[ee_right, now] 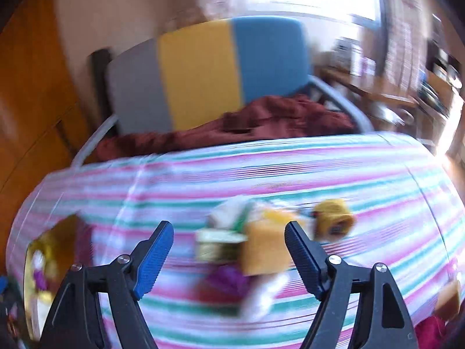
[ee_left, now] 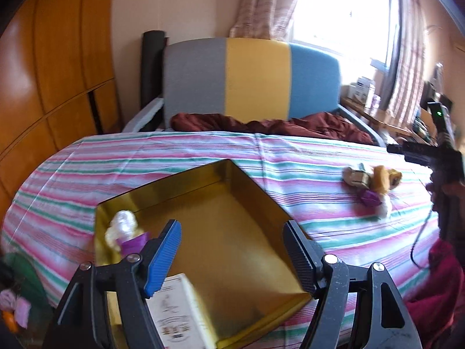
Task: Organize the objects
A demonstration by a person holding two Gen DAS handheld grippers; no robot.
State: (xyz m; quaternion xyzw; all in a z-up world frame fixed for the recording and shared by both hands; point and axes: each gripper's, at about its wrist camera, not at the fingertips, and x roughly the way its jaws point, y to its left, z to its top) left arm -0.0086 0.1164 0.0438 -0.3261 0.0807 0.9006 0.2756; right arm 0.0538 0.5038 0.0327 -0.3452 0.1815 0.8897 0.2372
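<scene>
A gold open box [ee_left: 244,192] lies on the striped bedsheet. Inside it sit a white and purple yarn bundle [ee_left: 125,232] and a cream printed carton [ee_left: 180,314]. My left gripper [ee_left: 232,258] hovers open and empty over the box. A pile of small things [ee_left: 372,186] lies on the sheet to the right. In the blurred right wrist view my right gripper [ee_right: 229,256] is open and empty just above that pile: an orange block [ee_right: 264,250], a purple yarn bundle [ee_right: 229,285], a yellow spool [ee_right: 334,218], a small carton [ee_right: 218,244]. The box edge [ee_right: 61,241] shows at left.
The striped sheet [ee_left: 203,151] covers the bed. A dark red blanket [ee_left: 276,125] and a grey, yellow and blue headboard [ee_left: 255,78] lie beyond. A wooden wardrobe [ee_left: 52,72] stands left. A cluttered desk [ee_left: 386,110] stands right. The other gripper's body [ee_left: 436,157] shows at right.
</scene>
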